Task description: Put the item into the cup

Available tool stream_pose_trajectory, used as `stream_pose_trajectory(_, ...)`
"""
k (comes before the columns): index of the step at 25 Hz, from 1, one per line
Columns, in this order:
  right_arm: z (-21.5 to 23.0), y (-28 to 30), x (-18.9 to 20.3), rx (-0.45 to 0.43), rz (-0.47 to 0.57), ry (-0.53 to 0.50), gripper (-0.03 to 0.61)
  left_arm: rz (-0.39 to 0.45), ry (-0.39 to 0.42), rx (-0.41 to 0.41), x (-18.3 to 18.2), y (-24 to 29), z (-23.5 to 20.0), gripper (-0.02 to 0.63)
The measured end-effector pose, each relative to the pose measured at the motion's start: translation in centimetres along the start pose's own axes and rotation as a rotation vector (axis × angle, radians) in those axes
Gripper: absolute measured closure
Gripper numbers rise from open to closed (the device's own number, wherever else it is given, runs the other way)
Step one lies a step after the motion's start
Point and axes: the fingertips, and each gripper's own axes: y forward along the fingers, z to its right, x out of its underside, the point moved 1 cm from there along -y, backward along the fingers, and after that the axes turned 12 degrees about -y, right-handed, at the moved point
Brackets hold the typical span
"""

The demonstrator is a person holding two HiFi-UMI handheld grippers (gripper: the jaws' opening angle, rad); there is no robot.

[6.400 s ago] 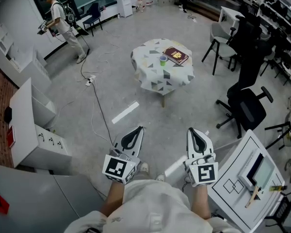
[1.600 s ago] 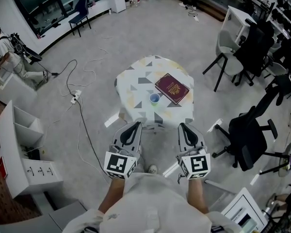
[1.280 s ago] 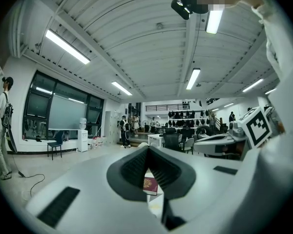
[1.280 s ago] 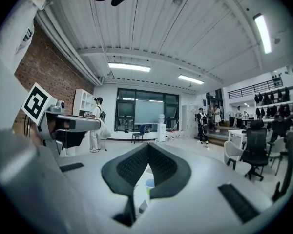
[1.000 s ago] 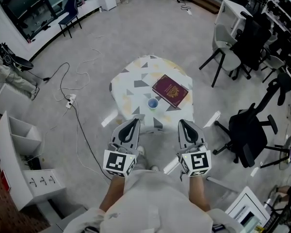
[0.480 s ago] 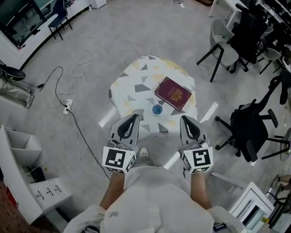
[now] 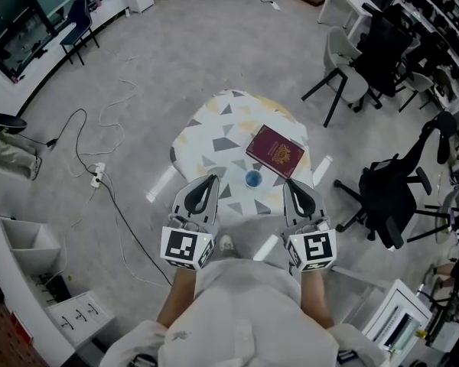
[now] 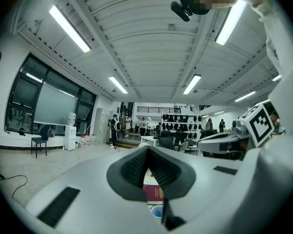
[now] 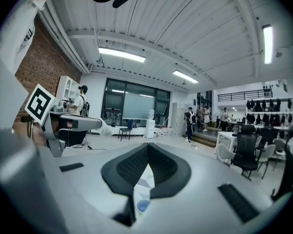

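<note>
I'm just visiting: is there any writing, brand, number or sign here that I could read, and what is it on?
No text here can be read.
Gold print on the maroon book: too small to read.
Cubes on the left hand-held gripper and the right hand-held gripper: black-and-white square patterns, not words.

We are looking at a big open workroom from above.
We are seeing a grey floor (image 7: 176, 52) where a small round table (image 7: 206, 128) with a patterned cloth is standing, a grey chair (image 7: 343, 58) and a black office chair (image 7: 386, 191) to its right, a power strip (image 7: 97, 177) with cables and a white shelf unit (image 7: 19, 239) to its left. Long ceiling lights (image 8: 68, 28) are shining, large windows (image 8: 49, 104) are filling one wall, and a brick wall (image 9: 40, 66) is showing.
</note>
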Motion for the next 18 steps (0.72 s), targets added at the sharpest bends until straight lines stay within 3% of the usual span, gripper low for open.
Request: stream_pose_trajectory(18,-1.4,2.8,-0.1,0.020,-0.040,-0.023,0.572,-0.005,-0.037,0.045,0.6,1.4,-3.1,0.603)
